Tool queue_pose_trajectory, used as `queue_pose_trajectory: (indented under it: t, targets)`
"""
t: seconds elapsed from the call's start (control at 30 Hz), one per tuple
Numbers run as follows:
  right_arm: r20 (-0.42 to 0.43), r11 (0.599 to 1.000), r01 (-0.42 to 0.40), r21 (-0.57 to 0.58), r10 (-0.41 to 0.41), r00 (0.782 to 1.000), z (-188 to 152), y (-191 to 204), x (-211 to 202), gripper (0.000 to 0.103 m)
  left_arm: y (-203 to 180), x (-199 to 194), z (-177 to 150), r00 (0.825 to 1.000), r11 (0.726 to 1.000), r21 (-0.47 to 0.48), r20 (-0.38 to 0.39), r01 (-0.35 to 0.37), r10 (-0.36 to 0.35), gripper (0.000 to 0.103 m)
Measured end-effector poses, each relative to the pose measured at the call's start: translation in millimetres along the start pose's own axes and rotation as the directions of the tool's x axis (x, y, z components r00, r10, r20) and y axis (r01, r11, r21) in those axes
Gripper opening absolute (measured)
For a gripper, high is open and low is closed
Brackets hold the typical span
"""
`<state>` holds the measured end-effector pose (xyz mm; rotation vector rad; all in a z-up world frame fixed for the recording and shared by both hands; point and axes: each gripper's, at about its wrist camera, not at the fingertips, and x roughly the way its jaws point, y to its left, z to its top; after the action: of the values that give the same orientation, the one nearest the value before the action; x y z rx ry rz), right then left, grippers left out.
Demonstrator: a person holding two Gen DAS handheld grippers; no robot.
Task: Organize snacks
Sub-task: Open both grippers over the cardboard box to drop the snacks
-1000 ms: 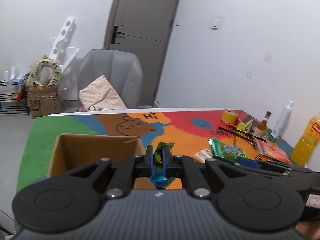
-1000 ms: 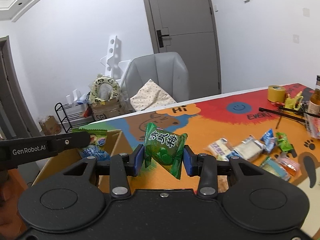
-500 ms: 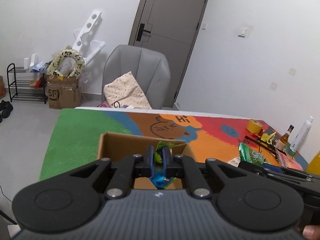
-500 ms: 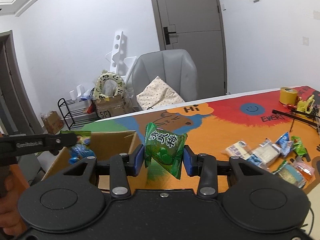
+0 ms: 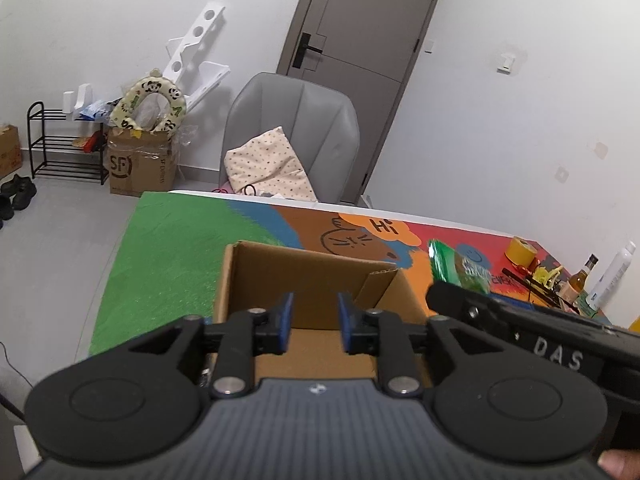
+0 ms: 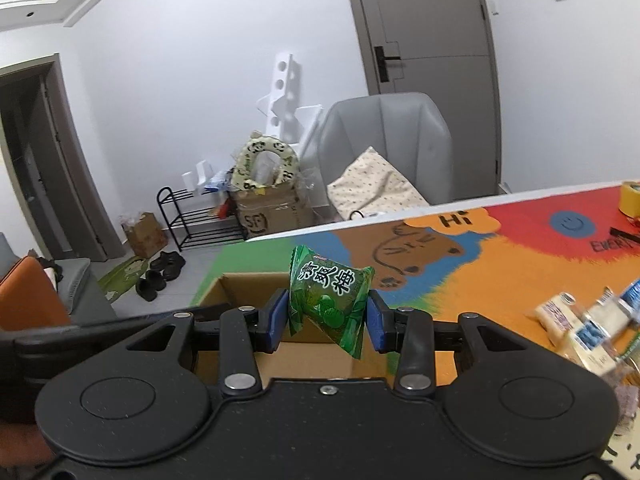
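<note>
An open cardboard box (image 5: 304, 276) stands on the colourful table mat; it also shows in the right wrist view (image 6: 240, 288). My left gripper (image 5: 314, 326) is open and empty, its jaws over the box opening. My right gripper (image 6: 328, 318) is shut on a green snack packet (image 6: 330, 304) with white characters, held above the box's right part. That packet also shows in the left wrist view (image 5: 460, 268), just right of the box. Several loose snack packets (image 6: 580, 324) lie on the mat to the right.
A grey chair (image 5: 296, 136) with a dotted cushion stands behind the table. A yellow tape roll (image 5: 520, 250), bottles (image 5: 580, 280) and black sticks sit at the table's far right. Floor boxes and a shoe rack (image 5: 60, 144) are at the left.
My left gripper has opened and the small green-blue packet it held is gone from its jaws. My right gripper has moved left with the green packet, over the box.
</note>
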<state>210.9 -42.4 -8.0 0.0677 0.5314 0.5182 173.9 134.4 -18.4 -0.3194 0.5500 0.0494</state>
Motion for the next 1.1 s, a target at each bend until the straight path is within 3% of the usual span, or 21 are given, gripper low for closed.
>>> queue_pose_trajectory:
  t: [0.07, 0.17, 0.23, 0.53, 0.8, 1.1]
  targets:
    - [0.014, 1.0, -0.029, 0.011, 0.028, 0.999, 1.1, 0.8, -1.1, 0.039, 3.4, -5.2, -1.4, 1.0, 1.0, -0.005, 0.006, -0.01, 0.01, 0.039]
    - [0.027, 0.998, -0.063, 0.02, 0.062, 0.998, 2.7, 2.8, -0.7, 0.04, 4.6, -10.6, -2.6, 1.0, 1.0, -0.01, 0.013, -0.024, 0.024, 0.046]
    - [0.022, 0.996, -0.087, 0.029, 0.087, 0.996, 4.0, 1.2, 1.0, 0.047, 5.7, -13.7, -3.8, 0.999, 0.999, -0.011, 0.019, -0.036, 0.036, 0.05]
    - [0.03, 0.996, -0.05, 0.079, 0.048, 0.998, -0.3, -16.3, -13.2, 0.063, -3.4, -21.5, -7.2, 0.996, 0.996, 0.003, 0.036, -0.087, 0.087, 0.085]
    - [0.028, 0.994, 0.026, 0.111, -0.029, 0.999, -10.9, -44.6, -37.5, 0.081, -27.6, -22.8, -17.4, 0.997, 0.996, 0.064, 0.041, -0.06, 0.058, 0.093]
    - [-0.005, 0.985, 0.106, 0.134, -0.107, 0.994, -31.5, -78.0, -63.8, 0.093, -46.1, -27.7, -23.4, 0.999, 1.0, 0.006, 0.052, -0.006, 0.006, 0.099]
